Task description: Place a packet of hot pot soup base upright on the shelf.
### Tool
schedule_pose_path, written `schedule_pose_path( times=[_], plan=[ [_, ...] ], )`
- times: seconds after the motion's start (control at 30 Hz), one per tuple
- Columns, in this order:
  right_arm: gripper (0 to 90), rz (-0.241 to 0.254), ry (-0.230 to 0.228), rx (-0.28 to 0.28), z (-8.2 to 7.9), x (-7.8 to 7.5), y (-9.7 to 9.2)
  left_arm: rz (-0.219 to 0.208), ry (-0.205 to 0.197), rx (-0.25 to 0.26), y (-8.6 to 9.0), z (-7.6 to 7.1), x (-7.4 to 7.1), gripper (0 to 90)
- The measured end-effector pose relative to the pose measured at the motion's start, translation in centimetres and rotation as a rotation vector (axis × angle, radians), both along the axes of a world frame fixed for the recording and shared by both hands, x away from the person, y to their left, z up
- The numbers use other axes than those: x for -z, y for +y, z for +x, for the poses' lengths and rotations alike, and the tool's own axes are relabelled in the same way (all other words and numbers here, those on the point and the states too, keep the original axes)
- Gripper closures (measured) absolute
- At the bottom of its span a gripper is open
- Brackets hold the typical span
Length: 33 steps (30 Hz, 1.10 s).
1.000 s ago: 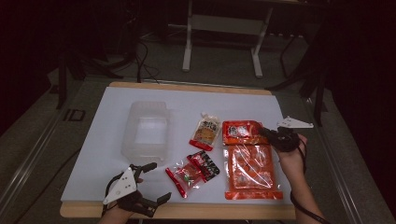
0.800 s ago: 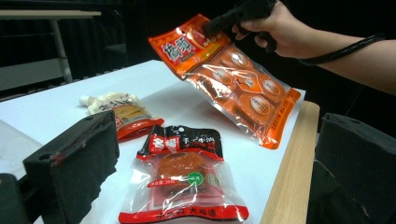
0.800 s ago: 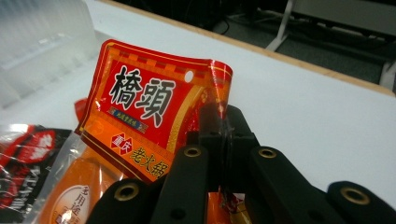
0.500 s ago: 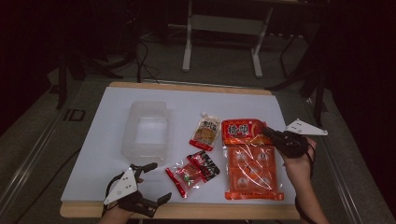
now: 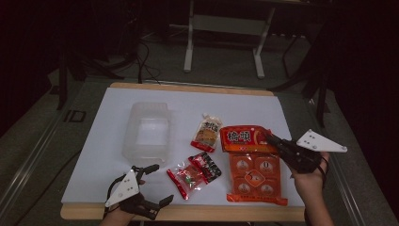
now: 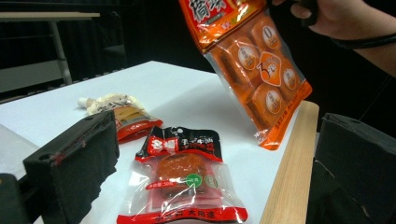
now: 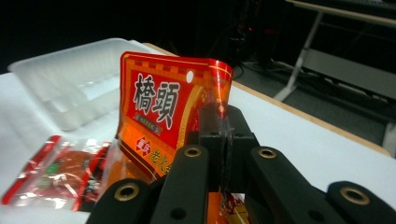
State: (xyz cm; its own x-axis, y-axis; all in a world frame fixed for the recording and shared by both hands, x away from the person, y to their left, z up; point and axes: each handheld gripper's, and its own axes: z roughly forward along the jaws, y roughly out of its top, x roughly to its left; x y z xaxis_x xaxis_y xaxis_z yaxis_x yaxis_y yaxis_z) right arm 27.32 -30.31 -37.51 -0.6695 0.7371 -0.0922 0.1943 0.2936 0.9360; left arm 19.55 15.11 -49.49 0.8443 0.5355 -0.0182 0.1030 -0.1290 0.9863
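The right gripper (image 5: 277, 142) is clamped on the top right edge of the orange pack (image 5: 254, 167), its jaws pressed together on the film beside the red header, as the right gripper view (image 7: 224, 140) shows. The pack hangs lifted at that end: in the left gripper view (image 6: 247, 65) it dangles clear of the table (image 5: 117, 117), its lower corner near the wooden front edge. Its long axis runs from the held header down toward the person, so the pack lies just left of and below the right gripper.

The likely goal, judged from the layout, is the clear tray (image 5: 147, 132), which sits well to the left of the pack, across the table. Between pack and tray lie a tan pouch (image 5: 207, 133) and two small red packets (image 5: 194, 173), all flat on the white surface. A carry toward the tray would pass over them, so the pack needs height.

The left gripper (image 5: 153, 186) rests at the table's front edge, below the tray, jaws spread apart and holding nothing; it is nearer the tray, the right hand nearer the pack

The room beyond the table is dark, with a metal stand (image 5: 223, 28) behind
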Motion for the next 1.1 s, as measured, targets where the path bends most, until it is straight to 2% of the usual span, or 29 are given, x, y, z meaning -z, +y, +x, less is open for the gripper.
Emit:
schedule_pose_path(
  times=[0.1, 0.13, 0.17, 0.2, 0.47, 0.63, 0.73, 0.83, 0.87, 0.97, 1.03, 1.07, 1.1],
  plan=[
    [88.9, 0.001, -0.016, -0.026, -0.8, -0.5, 0.4, 0.0, 0.001, 0.001, 0.0, 0.0, 0.0, 0.0],
    [88.9, 0.01, -0.028, -0.067, -1.6, -1.0, 0.8, 0.002, -0.001, 0.003, 0.0, 0.0, 0.0, 0.0],
    [88.9, 0.01, -0.028, -0.067, -1.6, -1.0, 0.8, 0.006, -0.003, 0.004, 0.0, 0.0, 0.0, 0.0],
    [88.8, 0.012, -0.052, -0.101, -2.3, -1.5, 1.1, 0.004, -0.003, 0.002, 0.1, 0.1, 0.0, 0.0],
    [88.9, 0.01, -0.109, -0.167, -4.0, -3.1, 2.3, -0.003, -0.008, -0.001, 0.1, 0.1, -0.1, 0.0],
    [88.9, 0.019, -0.134, -0.179, -4.1, -3.7, 2.8, -0.006, -0.008, -0.005, 0.1, 0.0, -0.1, 0.0],
    [88.9, 0.025, -0.144, -0.162, -3.7, -4.4, 3.1, -0.013, -0.008, -0.008, 0.1, 0.1, -0.2, 0.0],
    [88.9, 0.042, -0.143, -0.165, -3.6, -4.9, 3.0, -0.033, -0.064, -0.011, 0.1, 0.1, -0.3, 0.0],
    [88.8, 0.059, -0.151, -0.166, -3.7, -5.4, 2.9, -0.054, -0.082, 0.001, 0.0, 0.1, -0.4, 0.0],
    [88.8, 0.069, -0.16, -0.167, -3.9, -5.8, 2.8, -0.035, -0.095, -0.006, -0.3, 0.2, -0.8, 0.0],
    [88.8, 0.086, -0.167, -0.179, -4.2, -6.4, 2.8, -0.055, -0.08, 0.003, -0.6, 0.4, -1.3, 0.0],
    [88.8, 0.083, -0.177, -0.183, -4.4, -6.8, 3.0, -0.073, -0.056, 0.013, -0.9, 0.7, -2.0, 0.0],
    [88.8, 0.083, -0.177, -0.183, -4.4, -6.8, 3.0, -0.073, -0.056, 0.013, -0.9, 0.7, -2.0, 0.0]
  ],
)
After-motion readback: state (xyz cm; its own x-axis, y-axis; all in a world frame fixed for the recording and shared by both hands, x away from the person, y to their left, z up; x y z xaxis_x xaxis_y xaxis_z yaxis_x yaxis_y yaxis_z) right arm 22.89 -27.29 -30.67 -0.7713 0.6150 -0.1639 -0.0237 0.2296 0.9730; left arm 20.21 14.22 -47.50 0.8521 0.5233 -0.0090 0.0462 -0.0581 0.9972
